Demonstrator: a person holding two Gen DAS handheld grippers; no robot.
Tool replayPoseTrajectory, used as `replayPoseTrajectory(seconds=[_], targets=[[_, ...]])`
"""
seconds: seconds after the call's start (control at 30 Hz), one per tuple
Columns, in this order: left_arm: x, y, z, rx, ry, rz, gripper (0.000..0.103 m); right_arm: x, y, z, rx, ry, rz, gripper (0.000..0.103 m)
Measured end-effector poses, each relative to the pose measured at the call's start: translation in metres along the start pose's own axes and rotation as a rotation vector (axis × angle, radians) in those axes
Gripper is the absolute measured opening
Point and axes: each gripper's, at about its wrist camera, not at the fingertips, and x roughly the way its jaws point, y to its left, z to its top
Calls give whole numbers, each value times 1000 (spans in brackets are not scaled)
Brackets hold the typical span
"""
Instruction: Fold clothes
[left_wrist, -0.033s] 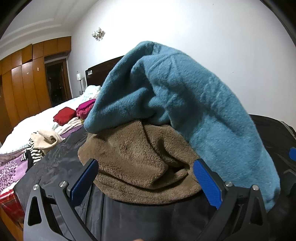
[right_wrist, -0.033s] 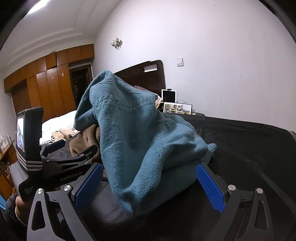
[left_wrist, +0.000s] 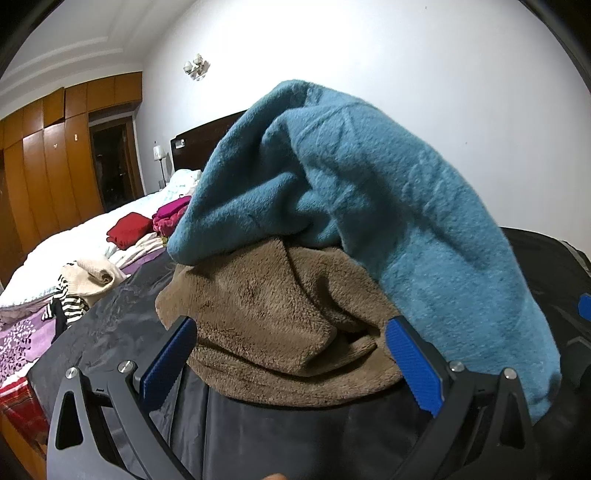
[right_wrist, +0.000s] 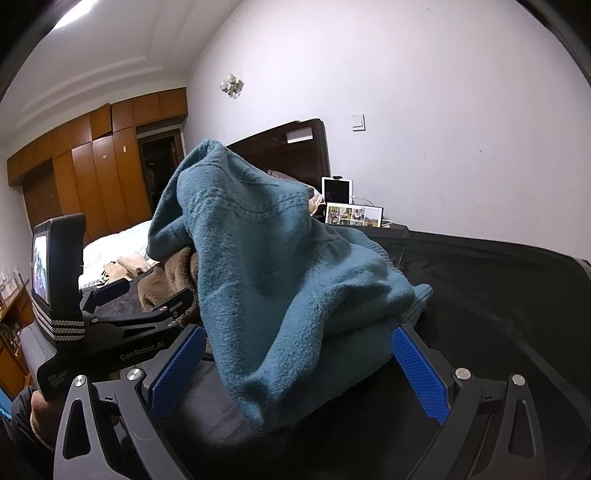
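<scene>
A teal knit sweater (left_wrist: 369, 192) lies heaped over a brown fleece garment (left_wrist: 280, 314) on a black sheet (left_wrist: 110, 328). My left gripper (left_wrist: 291, 362) is open, its blue pads on either side of the brown fleece, not closed on it. In the right wrist view the teal sweater (right_wrist: 280, 273) fills the middle, with the brown fleece (right_wrist: 173, 273) peeking out at its left. My right gripper (right_wrist: 299, 369) is open around the sweater's lower edge. The left gripper's body (right_wrist: 110, 332) shows at the left of that view.
A bed with white cover (left_wrist: 74, 243) holds a red folded garment (left_wrist: 129, 229), a magenta one (left_wrist: 170, 218), a cream one (left_wrist: 92, 277) and a striped one (left_wrist: 70, 306). Wooden wardrobes (left_wrist: 55, 177) stand at the left. A headboard (right_wrist: 291, 155), tablet (right_wrist: 337, 190) and photo frame (right_wrist: 352, 216) stand behind.
</scene>
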Motion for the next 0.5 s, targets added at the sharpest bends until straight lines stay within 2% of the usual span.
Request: replayPoseTrajectory(seconds=[0.2,0.5], targets=[[7,4,-3,5,-7,2,103,1,-5,-7,11,5,0,102],[36,12,-9,4,43,19,103,14,-8,-9,44,37,-10,102]])
